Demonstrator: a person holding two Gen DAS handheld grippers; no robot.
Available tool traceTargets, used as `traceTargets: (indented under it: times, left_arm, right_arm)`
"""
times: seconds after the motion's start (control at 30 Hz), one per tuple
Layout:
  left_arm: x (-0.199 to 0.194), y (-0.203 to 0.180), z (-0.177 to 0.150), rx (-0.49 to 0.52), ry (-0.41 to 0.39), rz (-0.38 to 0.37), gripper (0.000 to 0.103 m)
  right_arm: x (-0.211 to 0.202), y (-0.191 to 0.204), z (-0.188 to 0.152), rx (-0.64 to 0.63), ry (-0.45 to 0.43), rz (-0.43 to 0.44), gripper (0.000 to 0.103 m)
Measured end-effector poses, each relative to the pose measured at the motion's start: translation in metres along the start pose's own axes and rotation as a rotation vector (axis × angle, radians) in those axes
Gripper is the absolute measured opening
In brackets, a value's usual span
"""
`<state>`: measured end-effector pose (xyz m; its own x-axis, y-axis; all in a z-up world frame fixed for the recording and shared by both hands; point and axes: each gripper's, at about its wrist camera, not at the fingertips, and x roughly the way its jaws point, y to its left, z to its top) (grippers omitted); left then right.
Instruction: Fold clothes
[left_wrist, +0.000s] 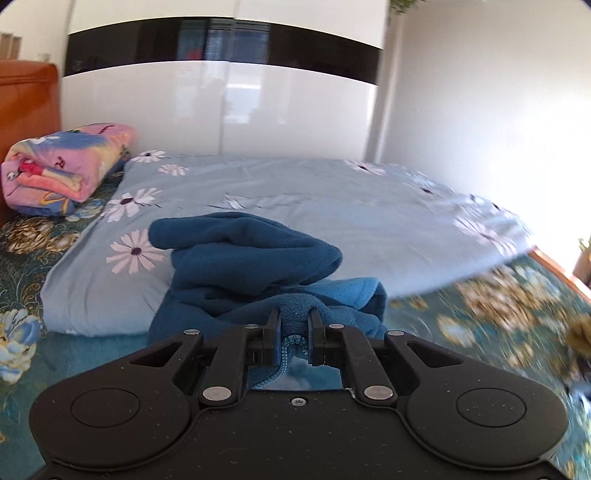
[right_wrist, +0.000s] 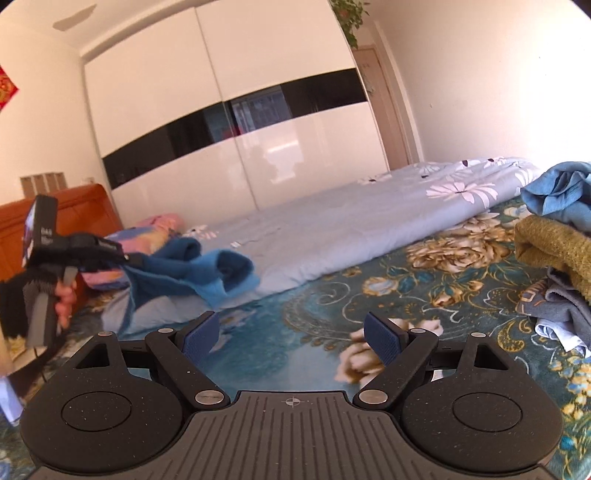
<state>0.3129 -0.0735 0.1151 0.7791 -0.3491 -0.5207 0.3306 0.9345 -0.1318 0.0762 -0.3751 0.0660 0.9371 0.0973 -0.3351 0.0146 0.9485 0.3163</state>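
Both grippers are working over a teal bedspread with gold and cream flowers (right_wrist: 325, 295). Left gripper (left_wrist: 294, 321) is pinching a bunched fold of the dark blue fleece garment (left_wrist: 251, 254) between nearly closed fingers, the zip edge hanging between them. That garment is sitting partly on the folded pale blue daisy-print quilt (left_wrist: 295, 221) and partly on the bedspread. Right gripper (right_wrist: 291, 332) is hovering with fingers spread wide, gripping nothing. A pile of unfolded clothes, olive, light blue and grey (right_wrist: 554, 251), is lying at its right. A rolled pink cartoon blanket (left_wrist: 62, 170) is resting beside the quilt.
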Motion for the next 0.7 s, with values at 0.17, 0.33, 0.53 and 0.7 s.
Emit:
traceTargets:
  times: [0.17, 0.33, 0.53, 0.7]
  left_arm:
    - [-0.043, -0.053, -0.058, -0.016, 0.062, -0.152, 0.01]
    - [-0.049, -0.115, -0.109, -0.003, 0.132, -0.296, 0.01]
    - [-0.024, -0.128, -0.139, -0.043, 0.185, -0.321, 0.014]
    - [-0.042, -0.106, -0.145, -0.103, 0.176, -0.393, 0.02]
  right_arm:
    - [-0.036, 0.006, -0.018, 0.023, 0.008, 0.017, 0.085]
    - [-0.059, -0.003, -0.033, 0.052, 0.028, -0.009, 0.087]
    - [-0.071, -0.021, -0.045, 0.094, 0.068, -0.077, 0.09]
    - [-0.057, -0.029, -0.051, 0.136, 0.108, -0.079, 0.092]
